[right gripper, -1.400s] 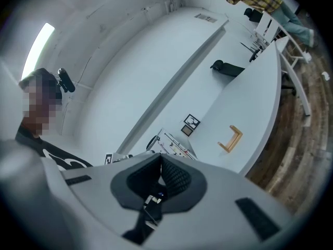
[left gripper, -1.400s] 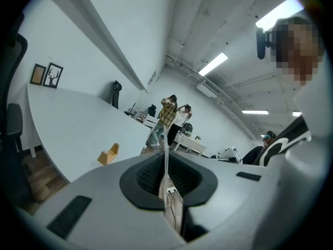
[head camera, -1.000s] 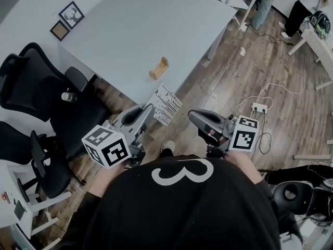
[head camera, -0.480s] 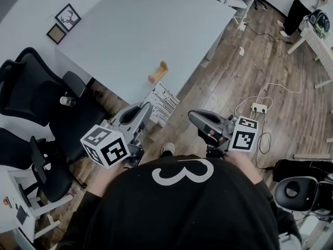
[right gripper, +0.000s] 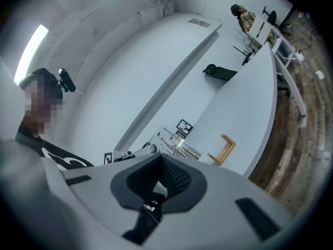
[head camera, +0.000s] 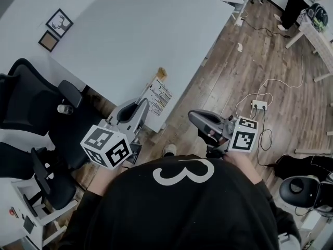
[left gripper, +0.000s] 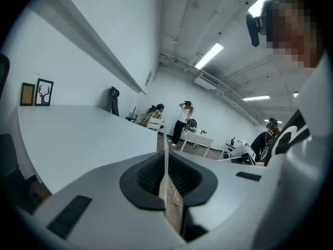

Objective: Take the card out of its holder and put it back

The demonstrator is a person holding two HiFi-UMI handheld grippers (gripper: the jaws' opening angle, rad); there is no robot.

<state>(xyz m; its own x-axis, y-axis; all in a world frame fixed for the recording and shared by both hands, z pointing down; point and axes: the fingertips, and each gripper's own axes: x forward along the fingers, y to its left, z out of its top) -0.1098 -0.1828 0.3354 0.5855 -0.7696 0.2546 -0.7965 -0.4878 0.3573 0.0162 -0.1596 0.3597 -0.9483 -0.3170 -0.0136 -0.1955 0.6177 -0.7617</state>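
Observation:
A small wooden card holder (head camera: 162,73) stands near the front edge of the white table (head camera: 130,35). My left gripper (head camera: 143,104) is shut on a white printed card (head camera: 158,95), held just in front of and below the holder. The left gripper view shows that card (left gripper: 166,158) edge-on between the pads of the left gripper (left gripper: 166,177). To the right, off the table and over the wooden floor, my right gripper (head camera: 193,116) is shut with nothing in it. The right gripper view takes in its own jaws (right gripper: 155,194), the holder (right gripper: 222,149) and the card (right gripper: 179,142).
Black office chairs (head camera: 31,98) stand to the left of the table. Two framed pictures (head camera: 53,27) lean against the wall. A power strip with a cable (head camera: 258,105) lies on the floor at right. People stand by white desks (head camera: 312,14) at the far right.
The left gripper has carried the card up toward the table edge, so the card is now closer to the holder. The right gripper has kept its place in the view.

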